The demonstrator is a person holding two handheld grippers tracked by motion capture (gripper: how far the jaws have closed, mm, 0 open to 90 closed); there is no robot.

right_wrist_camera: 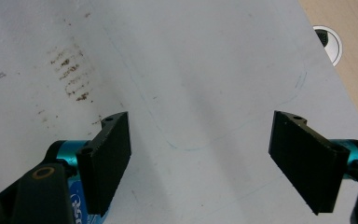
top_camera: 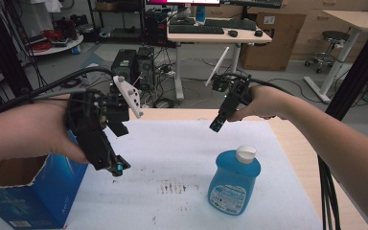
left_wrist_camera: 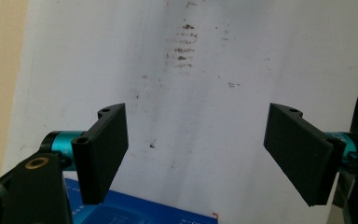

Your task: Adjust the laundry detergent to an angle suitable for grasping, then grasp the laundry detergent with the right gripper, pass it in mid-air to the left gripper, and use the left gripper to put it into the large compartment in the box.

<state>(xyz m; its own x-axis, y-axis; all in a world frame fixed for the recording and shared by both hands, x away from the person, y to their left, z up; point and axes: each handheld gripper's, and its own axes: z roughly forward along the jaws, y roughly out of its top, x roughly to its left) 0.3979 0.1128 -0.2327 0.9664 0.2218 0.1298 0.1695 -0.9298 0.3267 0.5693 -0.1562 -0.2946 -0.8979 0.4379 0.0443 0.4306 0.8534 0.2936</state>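
White-covered surface (top_camera: 182, 158), blue bottle (top_camera: 234, 184) standing upright; left claw (top_camera: 116, 168) and right claw (top_camera: 216, 125) hovering, jaws apart, empty.

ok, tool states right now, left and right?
Left tool: open, holding nothing, above the mat.
Right tool: open, holding nothing, above the mat.

High view dim, soft, slightly blurred; room behind darker. Gripper views brighter, even overhead light on white mat (left_wrist_camera: 214, 70), faint shadows under jaws, near edges out of focus.
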